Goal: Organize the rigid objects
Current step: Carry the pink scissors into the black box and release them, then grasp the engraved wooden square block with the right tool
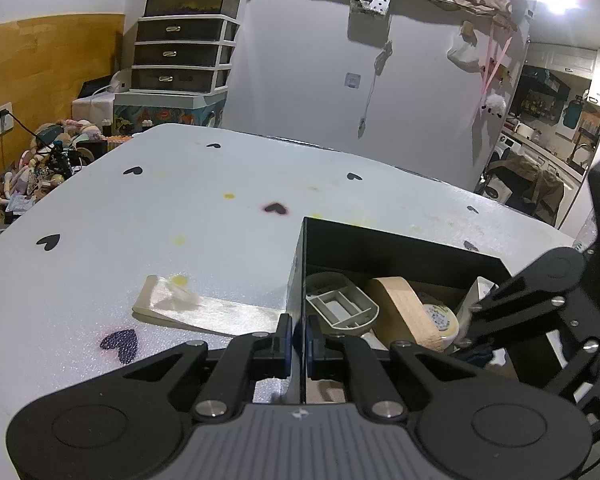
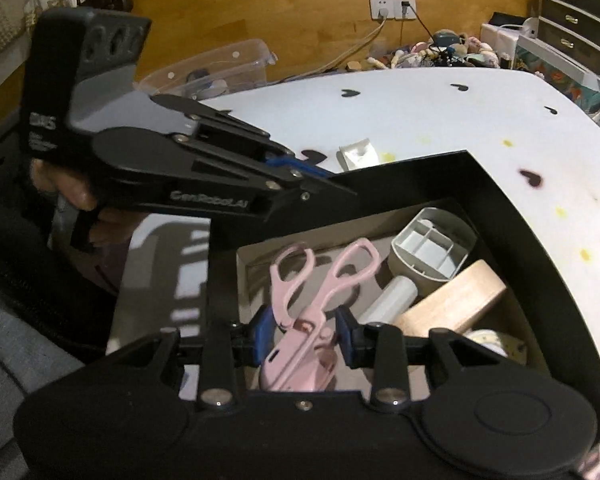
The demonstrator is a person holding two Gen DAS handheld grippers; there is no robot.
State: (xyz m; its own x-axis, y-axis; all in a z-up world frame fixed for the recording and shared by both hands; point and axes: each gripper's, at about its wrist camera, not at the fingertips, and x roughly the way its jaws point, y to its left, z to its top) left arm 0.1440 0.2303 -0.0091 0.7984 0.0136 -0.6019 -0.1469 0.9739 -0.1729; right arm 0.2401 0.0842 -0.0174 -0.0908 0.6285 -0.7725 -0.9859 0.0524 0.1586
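We see the left gripper [image 1: 298, 338] clenched on the left wall of the black box [image 1: 400, 240], low in the left wrist view, its blue pads [image 1: 285, 336] squeezed nearly together with only the thin wall between them. In the right wrist view the same gripper [image 2: 320, 178] reaches in from the upper left and pinches that wall.

The right gripper [image 2: 300, 334] sits at the bottom centre of its view over the box [image 2: 500, 200], jaws narrowly parted and grasping one pair of pink scissors [image 2: 300, 320] near the pivot, handles pointing up the frame.

Inside the box we count one grey scoop-like piece [image 2: 432, 246], one wooden block [image 2: 452, 304], one white cylinder [image 2: 392, 296] and one tape roll [image 2: 496, 344] at the lower right, partly hidden.

On the white table [image 1: 140, 220] outside the box lies one pale flat piece [image 1: 204, 308], left of the wall. We count six black hearts [image 1: 275, 208] in the left wrist view.
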